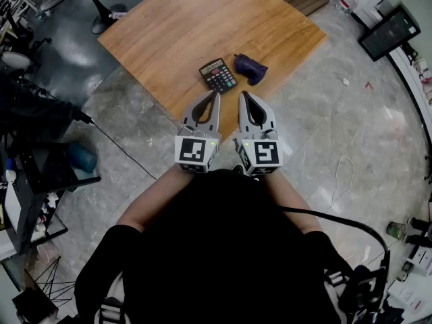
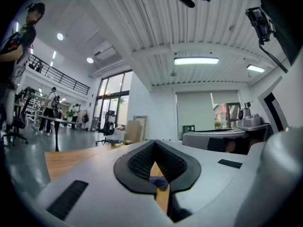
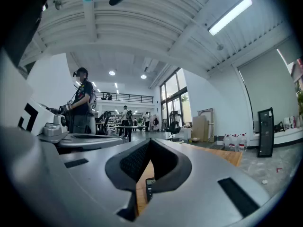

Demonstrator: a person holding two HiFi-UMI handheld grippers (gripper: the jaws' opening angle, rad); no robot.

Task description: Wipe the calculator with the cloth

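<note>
We stand on a grey stone floor point(image 1: 324, 127), at the near corner of a wooden table point(image 1: 182, 25). A thin black cable point(image 1: 125, 152) runs over the floor to our left, close by a blue thing point(image 1: 82, 157). A white cord point(image 1: 343, 175) lies looped on the floor to our right. On the table, close to its near corner, lies the calculator point(image 1: 218, 75), black, keys up, set at a slant. Just beside it, to its right and a little farther off, sits the cloth point(image 1: 250, 68), purple and crumpled. Past the table a black stand foot point(image 1: 106, 17) rests on the dark floor at the left, and a black screen point(image 1: 390, 31) stands by the wall at the right.

We hold our left tongs point(image 1: 216, 94) and right tongs point(image 1: 242, 94) side by side over the table's near corner. They are level, with their tips pointing toward the calculator and short of it, a strip of wood between. Both are closed, tips together, and grip nothing. In the left gripper view the left tongs point(image 2: 155, 144) frame the cloth point(image 2: 160, 183) on the wood in the gap behind the tips. In the right gripper view the right tongs point(image 3: 149, 141) frame the calculator point(image 3: 148, 188) in the same way
</note>
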